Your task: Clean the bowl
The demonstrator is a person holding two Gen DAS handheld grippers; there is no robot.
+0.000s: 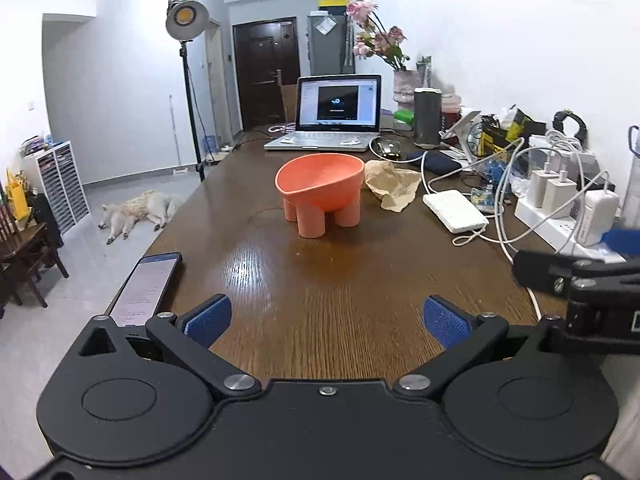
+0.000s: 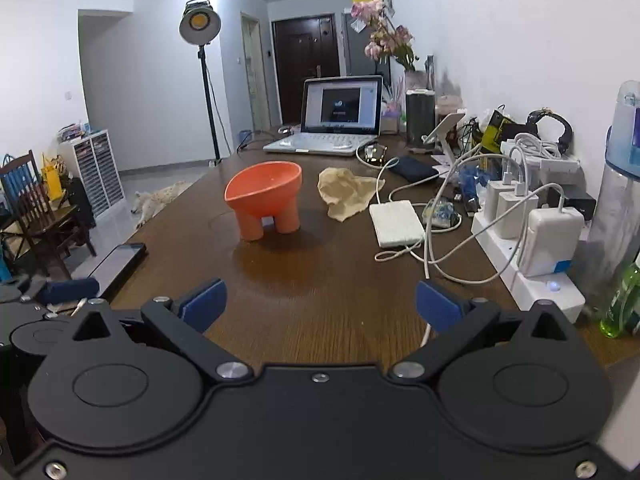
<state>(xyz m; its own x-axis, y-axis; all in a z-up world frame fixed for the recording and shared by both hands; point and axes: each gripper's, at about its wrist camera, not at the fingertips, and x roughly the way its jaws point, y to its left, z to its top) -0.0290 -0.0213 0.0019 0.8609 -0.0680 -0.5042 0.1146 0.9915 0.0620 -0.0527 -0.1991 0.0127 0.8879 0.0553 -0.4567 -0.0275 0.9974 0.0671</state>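
Observation:
An orange bowl (image 1: 320,188) on stubby legs stands upright in the middle of the brown wooden table (image 1: 320,280); it also shows in the right wrist view (image 2: 264,196). A crumpled beige cloth (image 1: 390,188) lies just right of it, also in the right wrist view (image 2: 346,192). My left gripper (image 1: 328,320) is open and empty, well short of the bowl. My right gripper (image 2: 318,306) is open and empty, also short of the bowl. The right gripper's body (image 1: 580,280) shows at the right edge of the left wrist view.
A phone (image 1: 148,288) lies near the table's left edge. A laptop (image 1: 332,120) stands beyond the bowl. A white power bank (image 1: 454,210), cables, chargers and a power strip (image 2: 532,276) crowd the right side. A dog (image 1: 140,210) lies on the floor at left.

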